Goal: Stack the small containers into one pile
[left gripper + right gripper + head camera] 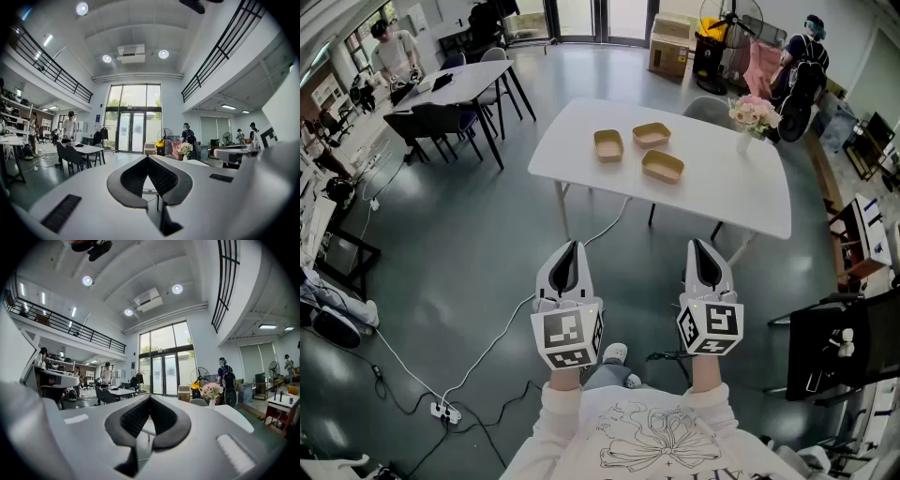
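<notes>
Three small tan containers lie apart on a white table (pixel 741 192) ahead of me: one at the left (pixel 608 145), one behind it (pixel 651 134), one nearer and to the right (pixel 663 166). My left gripper (pixel 572 247) and right gripper (pixel 697 245) are held side by side over the floor, well short of the table, pointing at it. Both are shut with nothing between the jaws. In the left gripper view the left gripper's (pixel 148 158) tips meet, and in the right gripper view so do the right gripper's (pixel 150 397). The containers are hidden in both gripper views.
A vase of pink flowers (pixel 750 114) stands at the table's far right corner. Cables and a power strip (pixel 442 410) lie on the floor to my left. A black chair (pixel 825 352) stands at the right. A second table with chairs (pixel 459 84) and people are further off.
</notes>
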Motion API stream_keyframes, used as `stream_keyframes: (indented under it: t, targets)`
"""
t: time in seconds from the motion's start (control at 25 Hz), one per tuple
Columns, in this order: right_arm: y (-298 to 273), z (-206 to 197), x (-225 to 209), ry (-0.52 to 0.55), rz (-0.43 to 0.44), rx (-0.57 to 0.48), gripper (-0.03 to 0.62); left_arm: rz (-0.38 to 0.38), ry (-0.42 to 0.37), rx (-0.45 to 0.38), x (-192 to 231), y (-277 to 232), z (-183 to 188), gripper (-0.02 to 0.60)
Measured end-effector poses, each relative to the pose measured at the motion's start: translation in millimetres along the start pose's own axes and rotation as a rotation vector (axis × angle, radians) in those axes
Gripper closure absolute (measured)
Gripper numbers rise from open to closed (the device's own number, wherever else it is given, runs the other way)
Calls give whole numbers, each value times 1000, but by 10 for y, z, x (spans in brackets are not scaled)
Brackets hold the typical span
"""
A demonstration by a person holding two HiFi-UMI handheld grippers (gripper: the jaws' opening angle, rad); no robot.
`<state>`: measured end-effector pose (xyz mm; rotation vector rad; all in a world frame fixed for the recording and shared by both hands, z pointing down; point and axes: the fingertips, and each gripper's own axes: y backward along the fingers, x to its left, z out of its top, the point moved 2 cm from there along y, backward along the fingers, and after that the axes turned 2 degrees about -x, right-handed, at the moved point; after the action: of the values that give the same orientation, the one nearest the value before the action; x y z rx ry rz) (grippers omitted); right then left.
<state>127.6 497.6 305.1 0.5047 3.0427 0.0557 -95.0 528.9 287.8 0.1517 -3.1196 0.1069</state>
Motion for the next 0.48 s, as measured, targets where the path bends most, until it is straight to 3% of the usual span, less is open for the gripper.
stream_keyframes:
  t: [0.48]
  targets:
    - [-243,-89,-60,-19,-8,16,583,-19,-8,6,37,-256,0,575]
